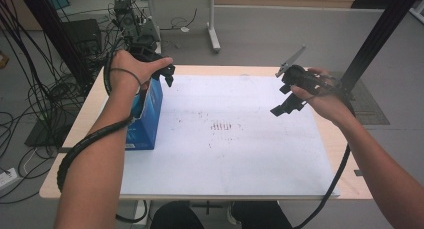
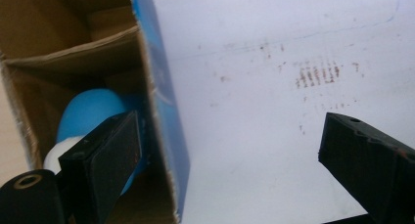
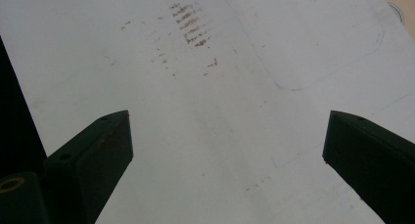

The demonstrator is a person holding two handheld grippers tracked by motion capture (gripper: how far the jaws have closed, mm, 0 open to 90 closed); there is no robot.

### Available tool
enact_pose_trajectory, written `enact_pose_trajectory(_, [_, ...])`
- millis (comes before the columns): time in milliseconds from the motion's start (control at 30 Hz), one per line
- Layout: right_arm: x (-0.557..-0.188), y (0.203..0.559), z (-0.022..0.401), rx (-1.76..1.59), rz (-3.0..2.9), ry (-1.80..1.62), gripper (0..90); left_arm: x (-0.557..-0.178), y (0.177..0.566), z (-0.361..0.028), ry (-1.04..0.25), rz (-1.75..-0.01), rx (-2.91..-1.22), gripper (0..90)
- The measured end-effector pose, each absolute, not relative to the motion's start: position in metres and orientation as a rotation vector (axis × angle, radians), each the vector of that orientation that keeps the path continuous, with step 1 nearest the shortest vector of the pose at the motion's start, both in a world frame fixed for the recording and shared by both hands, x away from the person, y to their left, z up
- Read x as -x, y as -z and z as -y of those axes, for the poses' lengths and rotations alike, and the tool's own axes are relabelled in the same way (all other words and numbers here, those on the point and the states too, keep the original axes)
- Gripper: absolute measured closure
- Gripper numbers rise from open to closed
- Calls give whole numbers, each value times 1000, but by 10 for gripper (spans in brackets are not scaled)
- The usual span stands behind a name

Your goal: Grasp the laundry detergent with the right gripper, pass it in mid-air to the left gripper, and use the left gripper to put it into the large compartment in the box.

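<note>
A blue cardboard box stands open-topped at the left of the white mat. In the left gripper view its brown inside holds a blue and white rounded object, lying low in the box. My left gripper hovers over the box's far right corner, jaws wide apart, one over the box's opening and one over the mat, with nothing between them. My right gripper hangs above the mat's far right part. It is open and empty.
The mat covers most of a light wooden table and bears a patch of brown marks near its middle. Cables and black equipment crowd the floor at the left. A black post rises at the far right.
</note>
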State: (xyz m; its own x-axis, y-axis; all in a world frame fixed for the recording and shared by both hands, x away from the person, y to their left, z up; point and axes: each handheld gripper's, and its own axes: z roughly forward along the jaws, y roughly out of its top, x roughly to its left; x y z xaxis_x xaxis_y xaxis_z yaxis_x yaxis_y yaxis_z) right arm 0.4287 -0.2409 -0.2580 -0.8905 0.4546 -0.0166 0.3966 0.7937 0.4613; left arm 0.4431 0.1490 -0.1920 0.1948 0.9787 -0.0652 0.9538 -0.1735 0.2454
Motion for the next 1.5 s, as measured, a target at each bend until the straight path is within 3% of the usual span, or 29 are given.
enact_pose_trajectory(633, [-435,255,250,-702,-2863,-668,45,-458,195,-103,-136,-1743,-2312,89])
enact_pose_trajectory(1500, [-434,255,249,-693,-2863,-662,46,-460,194,-91,-132,-1712,-2333,89])
